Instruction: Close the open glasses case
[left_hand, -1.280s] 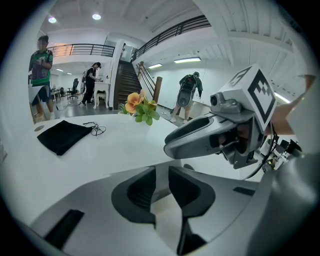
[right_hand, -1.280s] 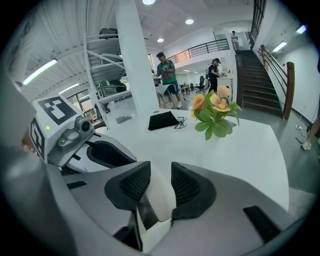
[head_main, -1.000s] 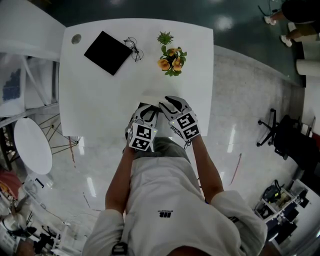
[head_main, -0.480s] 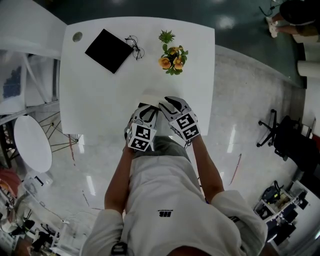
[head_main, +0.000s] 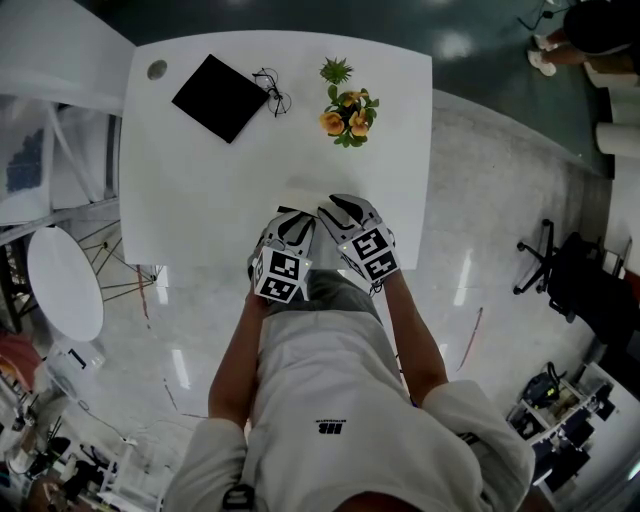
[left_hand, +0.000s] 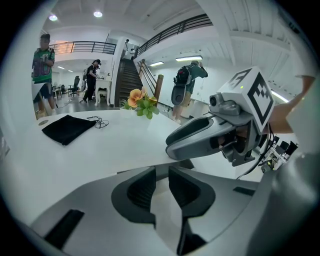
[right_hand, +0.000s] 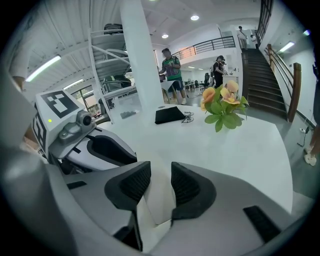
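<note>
A pale, cream-white glasses case (head_main: 298, 189) lies on the white table (head_main: 200, 200) near its front edge, mostly hidden under my grippers. My left gripper (head_main: 291, 222) and right gripper (head_main: 340, 209) sit side by side right over it. In the left gripper view the jaws (left_hand: 161, 186) stand a narrow gap apart above a flat pale edge of the case (left_hand: 135, 170), with the right gripper's body (left_hand: 210, 135) close beside. The right gripper's jaws (right_hand: 160, 185) also show a narrow gap with only white surface in it. I cannot tell how far the lid stands.
At the table's far side lie a black cloth (head_main: 219, 98), a pair of wire glasses (head_main: 269, 94) and a small pot of orange flowers (head_main: 346, 115). A round white stool (head_main: 64, 289) stands left of the table. People stand in the background.
</note>
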